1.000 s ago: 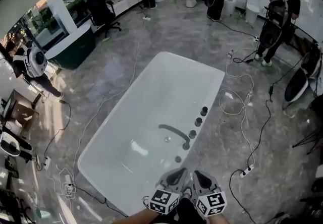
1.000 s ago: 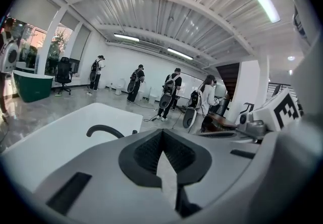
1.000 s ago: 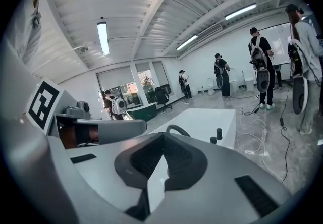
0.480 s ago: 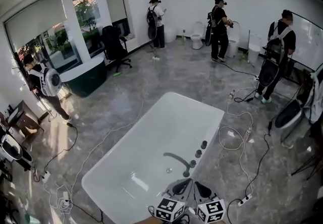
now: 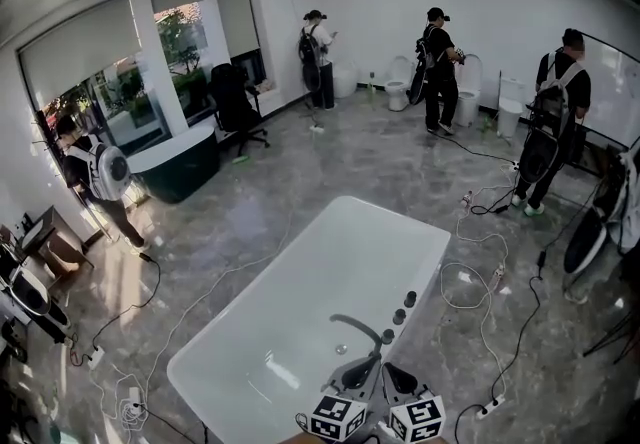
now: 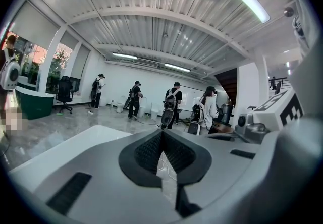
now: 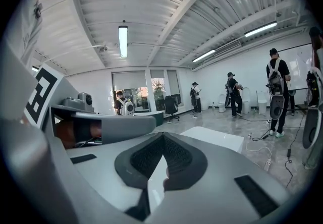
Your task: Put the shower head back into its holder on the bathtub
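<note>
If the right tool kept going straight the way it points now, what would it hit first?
Most likely the white bathtub: the shut, empty right tool aims along it, slightly downward, with nothing nearer in that line. Depth is unclear, so it might clear the rim.

Head view: left tongs (image 5: 368,364), right tongs (image 5: 390,370) cut by bottom edge.

We log a grey marbled floor (image 5: 300,167) carrying a white bathtub (image 5: 290,332). Right of the bathtub lie white cable loops (image 5: 497,279) and a power strip (image 5: 488,409). Left of it is a cable tangle (image 5: 132,402). Well beyond the bathtub stand a dark green tub (image 5: 185,170), an office chair (image 5: 235,110) and toilets (image 5: 398,92).
</note>
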Demonstrator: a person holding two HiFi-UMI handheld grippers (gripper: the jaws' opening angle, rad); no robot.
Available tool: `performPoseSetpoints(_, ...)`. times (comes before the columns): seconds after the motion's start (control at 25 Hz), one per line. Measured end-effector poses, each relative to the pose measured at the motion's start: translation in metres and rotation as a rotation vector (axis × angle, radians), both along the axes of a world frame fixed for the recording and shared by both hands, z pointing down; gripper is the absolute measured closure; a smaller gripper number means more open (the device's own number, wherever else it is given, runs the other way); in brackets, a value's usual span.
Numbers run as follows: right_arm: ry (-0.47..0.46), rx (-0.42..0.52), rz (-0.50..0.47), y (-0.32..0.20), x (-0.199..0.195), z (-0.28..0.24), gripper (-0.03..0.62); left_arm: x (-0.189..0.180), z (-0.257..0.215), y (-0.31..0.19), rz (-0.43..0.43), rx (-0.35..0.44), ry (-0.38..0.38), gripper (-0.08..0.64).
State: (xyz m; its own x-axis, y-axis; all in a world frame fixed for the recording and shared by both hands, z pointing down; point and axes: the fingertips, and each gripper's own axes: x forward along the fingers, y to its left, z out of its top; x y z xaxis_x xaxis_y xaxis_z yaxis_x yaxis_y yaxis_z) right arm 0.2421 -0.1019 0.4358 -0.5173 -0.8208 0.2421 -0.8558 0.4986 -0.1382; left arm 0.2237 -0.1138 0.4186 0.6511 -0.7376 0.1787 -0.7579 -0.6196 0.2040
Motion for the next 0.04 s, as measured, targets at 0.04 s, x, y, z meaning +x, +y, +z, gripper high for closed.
performPoseSetpoints(0.04, -0.001, 0.0, -0.001, -0.0012, 0.0004, 0.0009, 0.578, 0.0011, 0.0001, -0.0012, 0.001, 0.002, -0.001, 0.555)
